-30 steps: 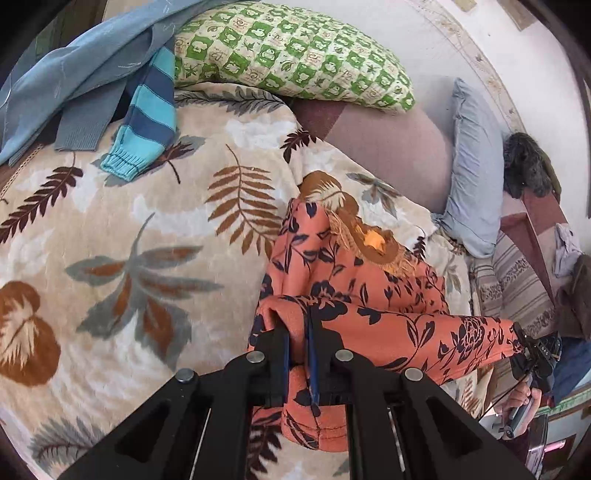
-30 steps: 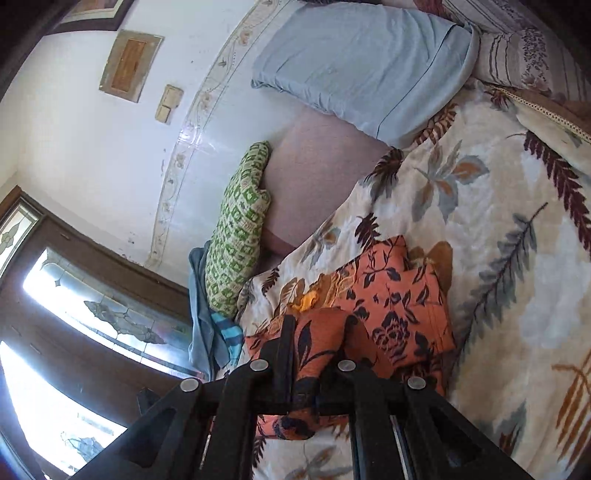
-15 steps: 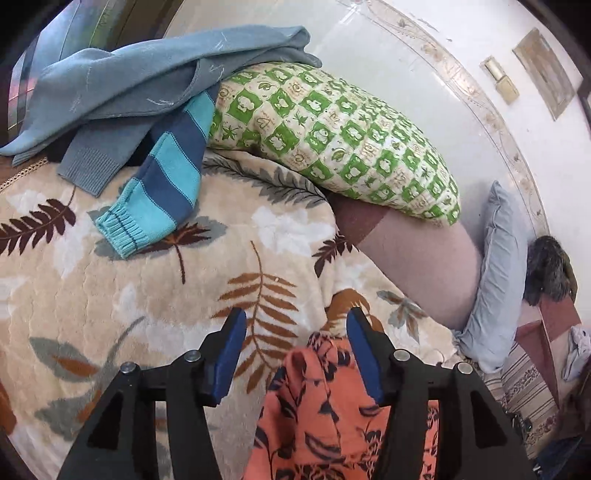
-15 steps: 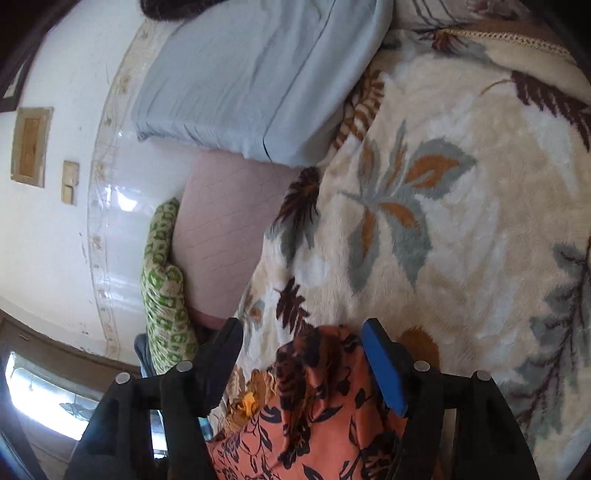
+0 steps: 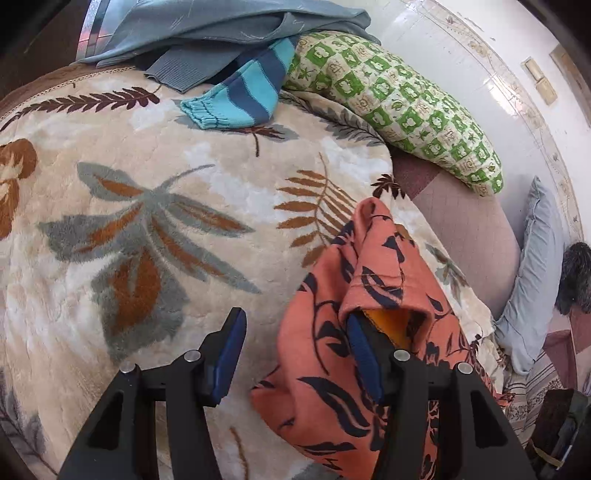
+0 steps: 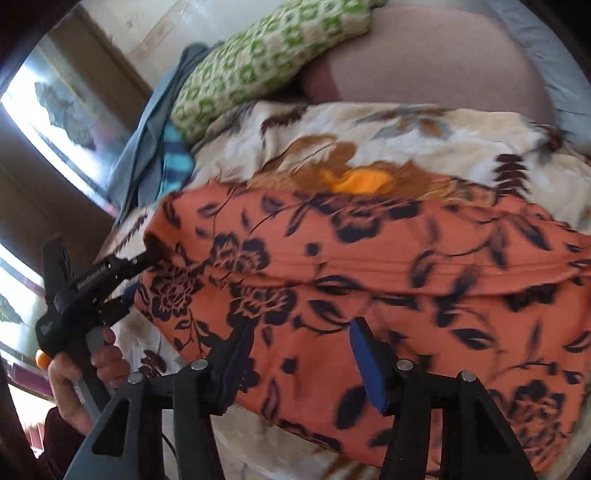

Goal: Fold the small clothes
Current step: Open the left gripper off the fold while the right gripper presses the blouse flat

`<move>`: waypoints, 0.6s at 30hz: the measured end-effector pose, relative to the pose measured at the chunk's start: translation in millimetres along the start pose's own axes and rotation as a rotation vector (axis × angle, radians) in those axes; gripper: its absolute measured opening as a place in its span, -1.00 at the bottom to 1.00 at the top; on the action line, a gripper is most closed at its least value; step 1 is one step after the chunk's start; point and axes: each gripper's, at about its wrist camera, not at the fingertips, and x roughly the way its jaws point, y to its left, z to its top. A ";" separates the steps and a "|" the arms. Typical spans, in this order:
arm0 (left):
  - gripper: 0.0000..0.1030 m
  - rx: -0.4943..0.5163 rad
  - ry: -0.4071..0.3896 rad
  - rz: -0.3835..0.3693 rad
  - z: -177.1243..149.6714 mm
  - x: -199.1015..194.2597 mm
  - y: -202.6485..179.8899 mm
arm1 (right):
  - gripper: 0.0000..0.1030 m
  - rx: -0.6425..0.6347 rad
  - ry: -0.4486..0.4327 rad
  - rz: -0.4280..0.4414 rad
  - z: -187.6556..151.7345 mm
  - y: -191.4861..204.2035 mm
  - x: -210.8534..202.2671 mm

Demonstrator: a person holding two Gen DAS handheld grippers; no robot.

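An orange garment with a dark floral print (image 5: 332,332) lies on the leaf-patterned blanket (image 5: 147,229). My left gripper (image 5: 295,354) is open; its right finger sits inside a raised fold of the garment, the left finger over bare blanket. In the right wrist view the garment (image 6: 369,266) spreads wide, with a yellow-orange patch (image 6: 358,181) at its far edge. My right gripper (image 6: 299,354) is open just above the garment's near edge, holding nothing. The left gripper tool (image 6: 88,291) shows there at the garment's left corner, in a hand.
A green checked pillow (image 5: 399,107) and a blue striped sweater (image 5: 236,99) with grey-blue clothes (image 5: 229,26) lie at the bed's far side. A pale blue pillow (image 5: 535,273) lies at right. A window (image 6: 55,122) is at left.
Both grippers went from shut on the orange garment to open, letting it drop onto the blanket. Both have since swung; the right now looks across the spread garment.
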 end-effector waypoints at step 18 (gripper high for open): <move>0.12 0.054 -0.038 -0.028 32.2 -3.8 -12.3 | 0.01 0.091 -0.251 -0.295 126.0 2.0 -25.2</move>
